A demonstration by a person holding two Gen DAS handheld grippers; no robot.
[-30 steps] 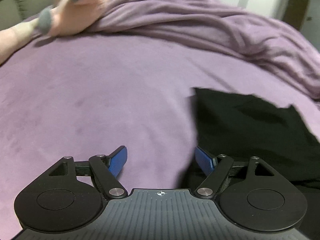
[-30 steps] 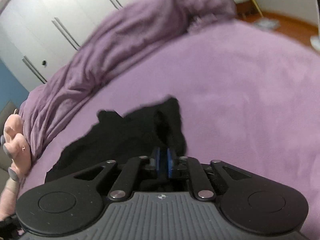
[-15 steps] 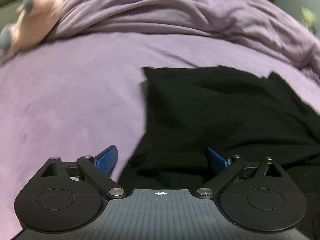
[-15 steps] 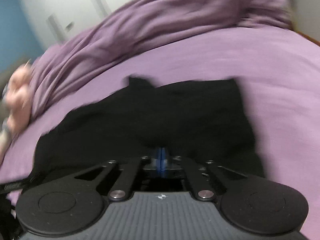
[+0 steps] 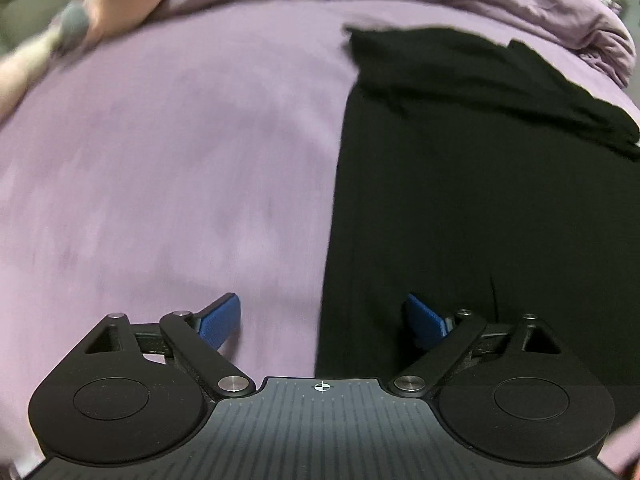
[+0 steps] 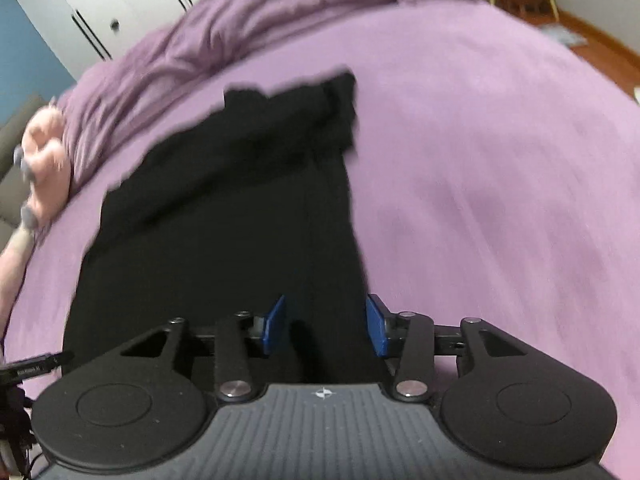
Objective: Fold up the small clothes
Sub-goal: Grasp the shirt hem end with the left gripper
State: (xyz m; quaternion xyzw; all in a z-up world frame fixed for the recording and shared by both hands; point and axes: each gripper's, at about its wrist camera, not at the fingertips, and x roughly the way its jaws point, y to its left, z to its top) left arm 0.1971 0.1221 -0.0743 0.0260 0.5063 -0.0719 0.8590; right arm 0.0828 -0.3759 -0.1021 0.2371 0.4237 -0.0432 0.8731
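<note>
From the left wrist, the left tool (image 5: 320, 322) hangs over the bed (image 5: 160, 160), blue pads spread wide and pinching nothing, having just narrowed slightly. The black garment (image 5: 480, 200) lies flat on the purple sheet, its straight left edge running between the pads. A pink plush toy (image 5: 108, 0) sits at the far left.

From the right wrist, the right tool (image 6: 326, 326) has just been opening; its pads stand apart above the garment's (image 6: 224, 220) near right edge, not pressing it.
</note>
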